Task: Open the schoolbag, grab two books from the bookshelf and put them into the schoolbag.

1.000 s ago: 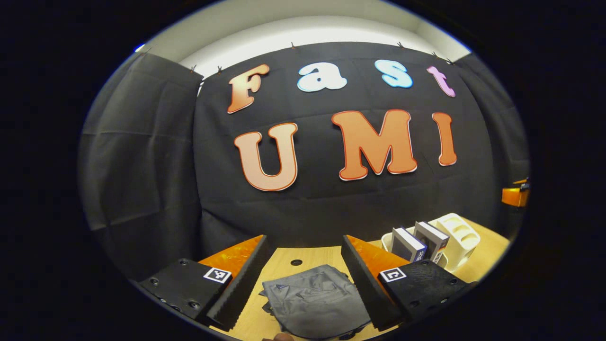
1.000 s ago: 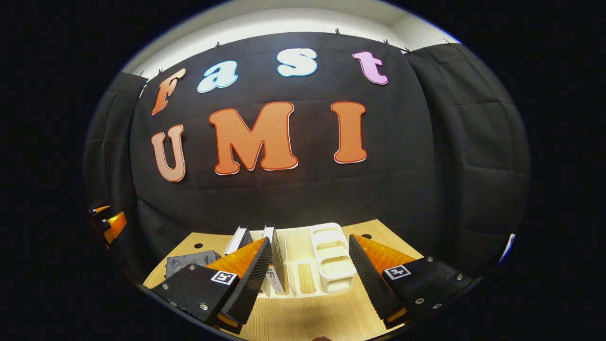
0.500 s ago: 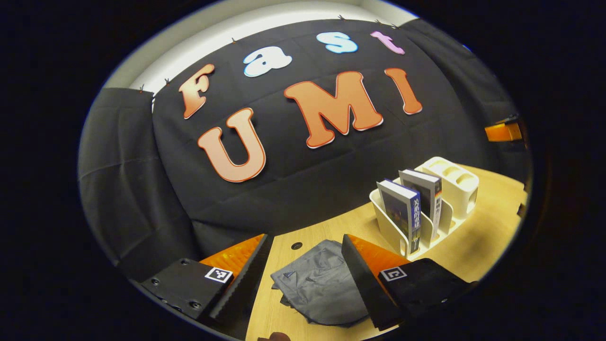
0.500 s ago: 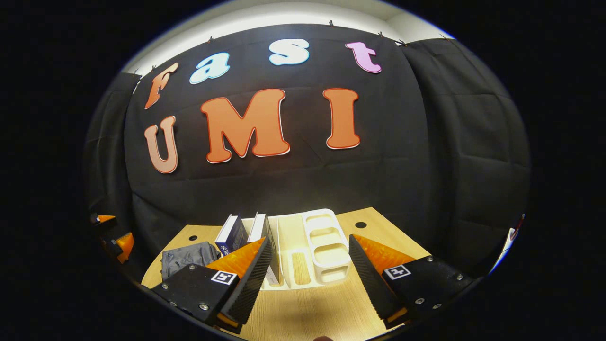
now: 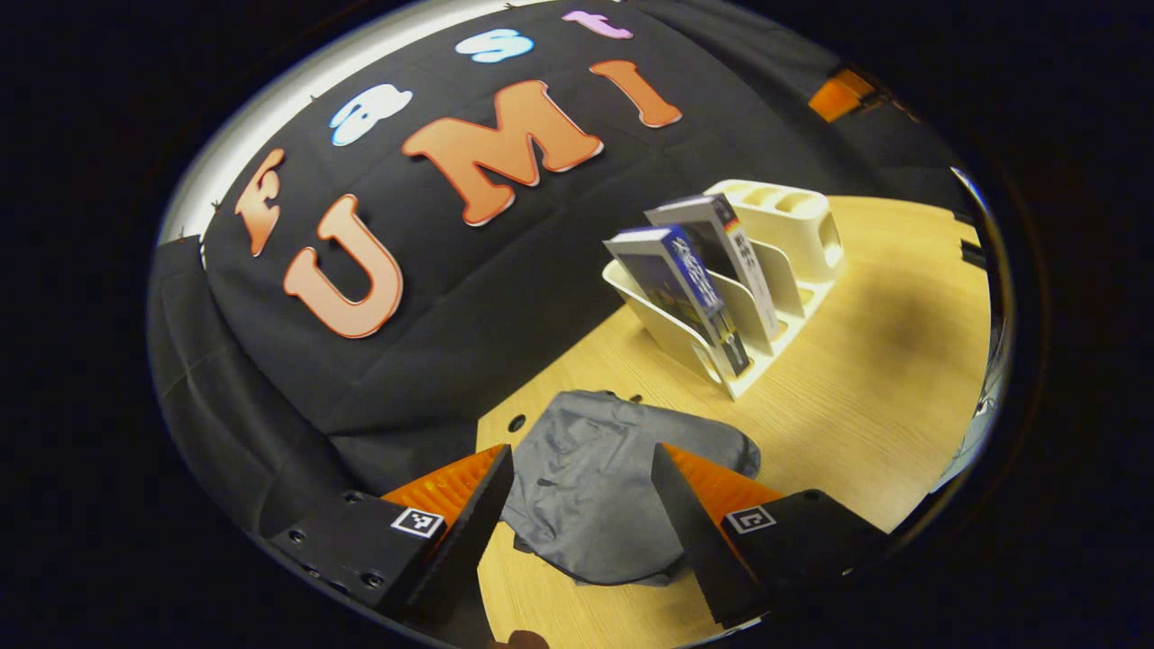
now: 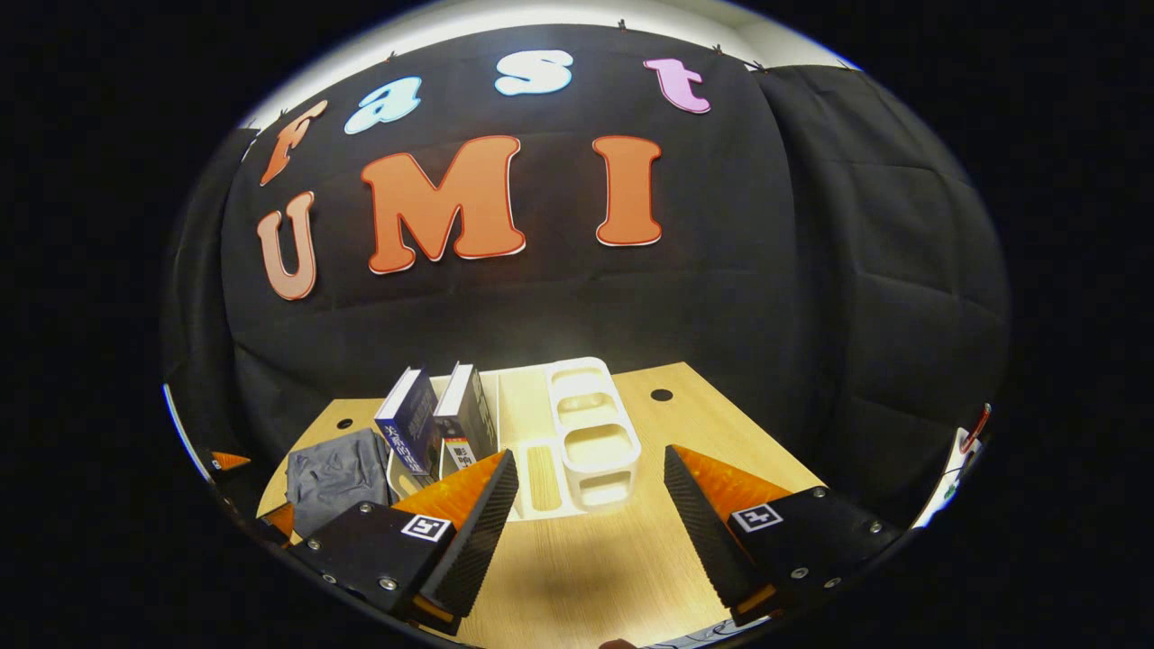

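So far, nothing on your list reads as done.

Schoolbag (image 5: 602,491): grey, lying flat and slack on the wooden table (image 5: 865,379), near its left end; I judge it unopened, though no zip is clear enough to confirm.

Books: two, both upright and leaning in the white bookshelf (image 5: 775,270). Blue-covered book (image 5: 674,293) in the slot nearest the bag; second book (image 5: 721,252) in the slot just behind it. Neither is taken.

Left gripper (image 5: 577,505): your fingers are spread, holding nothing, hovering over the bag.

Right gripper (image 6: 590,505): fingers spread, holding nothing, above bare table in front of the bookshelf.

Outstanding for you: open the bag, pull both books, load both.
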